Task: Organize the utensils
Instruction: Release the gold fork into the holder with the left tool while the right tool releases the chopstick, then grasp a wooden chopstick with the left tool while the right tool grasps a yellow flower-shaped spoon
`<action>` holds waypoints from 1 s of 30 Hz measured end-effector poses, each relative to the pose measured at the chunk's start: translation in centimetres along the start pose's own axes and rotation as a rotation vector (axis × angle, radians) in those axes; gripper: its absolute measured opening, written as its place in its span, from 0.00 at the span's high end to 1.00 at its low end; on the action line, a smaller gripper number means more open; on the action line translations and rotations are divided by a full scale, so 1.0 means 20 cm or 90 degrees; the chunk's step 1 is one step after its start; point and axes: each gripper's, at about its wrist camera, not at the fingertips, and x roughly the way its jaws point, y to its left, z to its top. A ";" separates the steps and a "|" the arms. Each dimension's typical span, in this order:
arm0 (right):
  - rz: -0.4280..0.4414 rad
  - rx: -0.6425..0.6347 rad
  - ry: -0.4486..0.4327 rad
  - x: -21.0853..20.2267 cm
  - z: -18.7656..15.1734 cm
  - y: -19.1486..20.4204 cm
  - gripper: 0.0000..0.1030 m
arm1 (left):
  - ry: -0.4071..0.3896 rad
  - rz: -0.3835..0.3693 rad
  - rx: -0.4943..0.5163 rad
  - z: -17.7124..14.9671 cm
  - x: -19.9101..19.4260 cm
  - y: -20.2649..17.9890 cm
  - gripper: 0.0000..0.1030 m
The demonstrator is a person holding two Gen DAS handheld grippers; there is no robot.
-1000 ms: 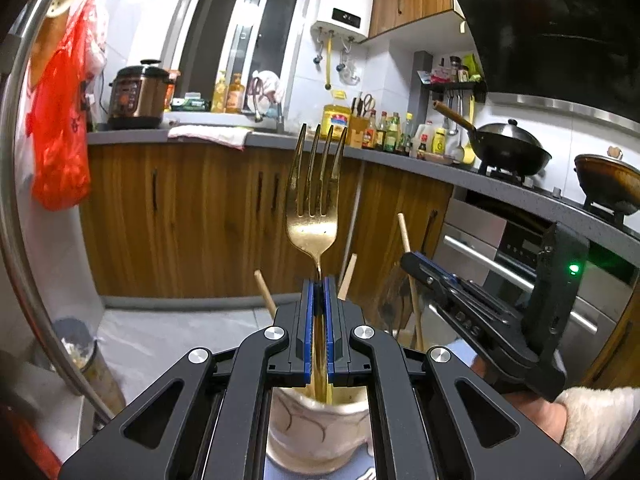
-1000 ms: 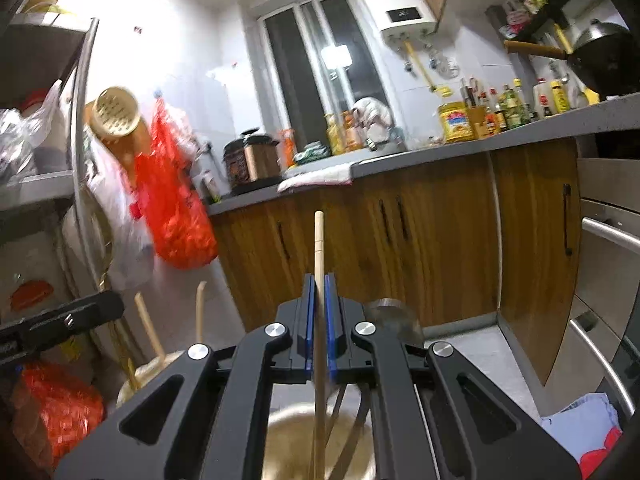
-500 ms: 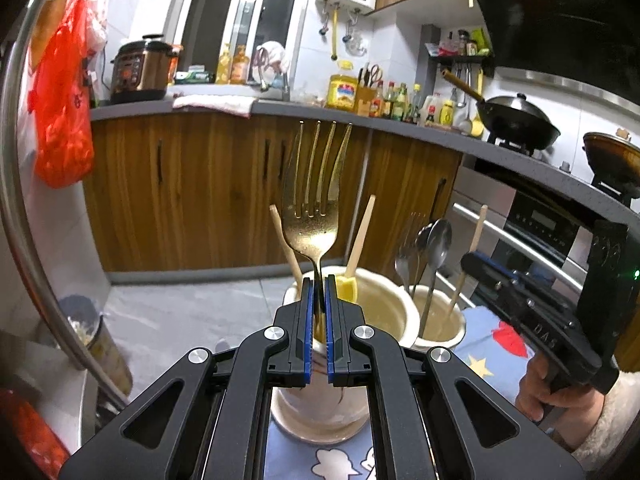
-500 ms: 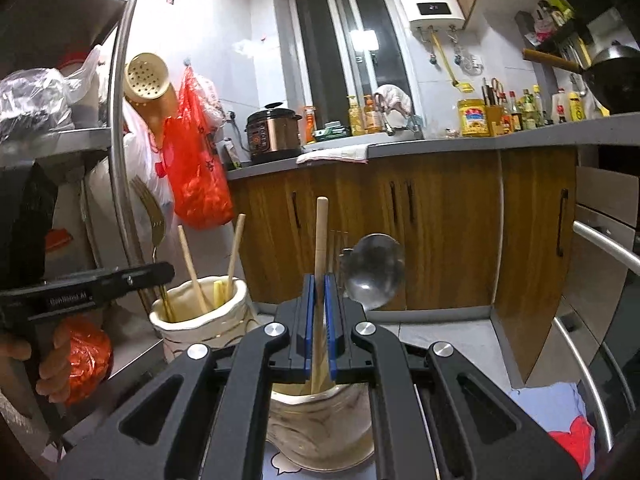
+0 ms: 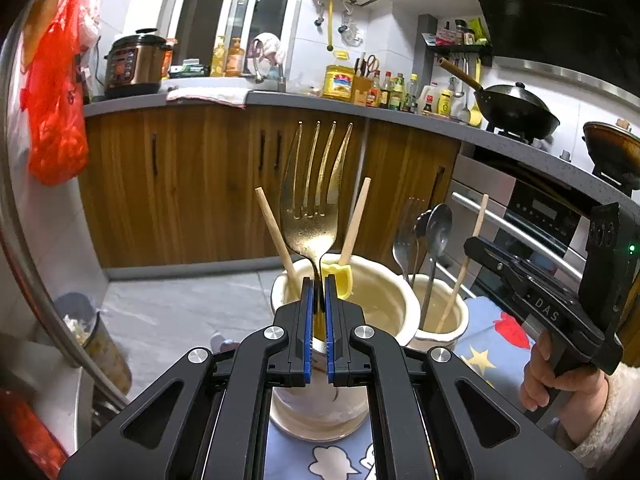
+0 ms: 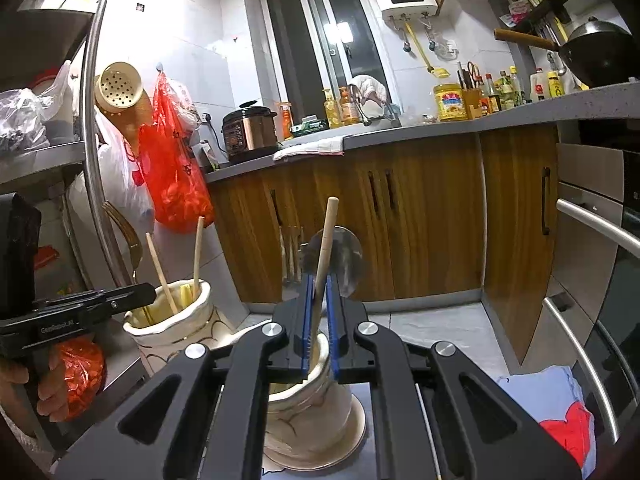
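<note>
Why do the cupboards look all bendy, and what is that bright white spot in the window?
Left wrist view: the fisheye lens bows the wooden cupboards, while the fork stays sharp. Right wrist view: the bright spot is glare on the window, and the silver spoon looks slightly blurred.

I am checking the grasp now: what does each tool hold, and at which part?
Left tool: the gold fork, held at its neck just below the head. Right tool: open around a wooden chopstick, apparently not clamping it.

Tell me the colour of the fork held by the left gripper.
Gold, a tarnished brassy tone; the fork shows best in the left wrist view.
</note>
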 end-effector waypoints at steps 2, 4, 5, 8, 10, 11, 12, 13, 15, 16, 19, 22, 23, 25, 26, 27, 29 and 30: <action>-0.001 0.007 0.001 0.00 0.00 -0.01 0.93 | -0.001 0.002 -0.004 0.00 0.00 0.00 0.94; 0.002 0.015 0.005 0.01 0.00 -0.02 0.93 | -0.001 0.003 -0.008 0.00 0.00 0.01 0.94; 0.004 0.019 0.006 0.01 0.00 -0.03 0.93 | -0.001 0.005 -0.008 0.00 0.00 0.01 0.94; 0.009 0.023 0.014 0.02 0.00 -0.03 0.92 | -0.003 0.013 -0.009 0.00 0.00 0.01 0.94; 0.009 0.023 0.019 0.03 0.00 -0.03 0.86 | -0.005 0.017 -0.011 0.00 0.00 0.01 0.94; 0.010 0.023 0.020 0.03 0.00 -0.03 0.78 | -0.005 0.017 -0.015 0.00 0.00 0.02 0.94; 0.013 0.024 0.020 0.03 0.00 -0.03 0.68 | -0.004 0.016 -0.019 0.01 0.00 0.02 0.93; 0.020 0.026 0.020 0.03 0.00 -0.03 0.66 | -0.006 0.016 -0.021 0.01 0.00 0.02 0.92; 0.024 0.024 0.022 0.02 0.00 -0.02 0.65 | -0.011 0.016 -0.020 0.01 -0.01 0.02 0.83; 0.024 0.022 0.023 0.02 0.01 -0.01 0.61 | -0.016 0.020 -0.018 0.01 -0.02 0.02 0.78; 0.030 0.025 0.027 0.00 0.02 -0.01 0.53 | -0.025 0.038 -0.007 0.01 -0.04 0.00 0.65; 0.029 0.030 0.032 -0.04 0.04 0.00 0.46 | -0.029 0.040 -0.013 0.03 -0.07 -0.02 0.55; 0.031 0.033 0.032 -0.05 0.05 0.00 0.44 | -0.031 0.042 -0.013 0.03 -0.08 -0.02 0.47; 0.030 0.041 0.035 -0.10 0.07 -0.01 0.38 | -0.042 0.054 -0.006 0.05 -0.11 -0.04 0.37; 0.027 0.042 0.037 -0.13 0.07 -0.01 0.36 | -0.048 0.062 -0.004 0.06 -0.13 -0.05 0.31; 0.026 0.042 0.040 -0.15 0.08 -0.01 0.30 | -0.054 0.070 -0.003 0.08 -0.15 -0.07 0.25; 0.023 0.038 0.049 -0.21 0.10 -0.01 0.22 | -0.064 0.072 -0.006 0.10 -0.20 -0.10 0.19; 0.020 0.035 0.055 -0.23 0.11 -0.01 0.18 | -0.066 0.074 -0.005 0.12 -0.22 -0.12 0.18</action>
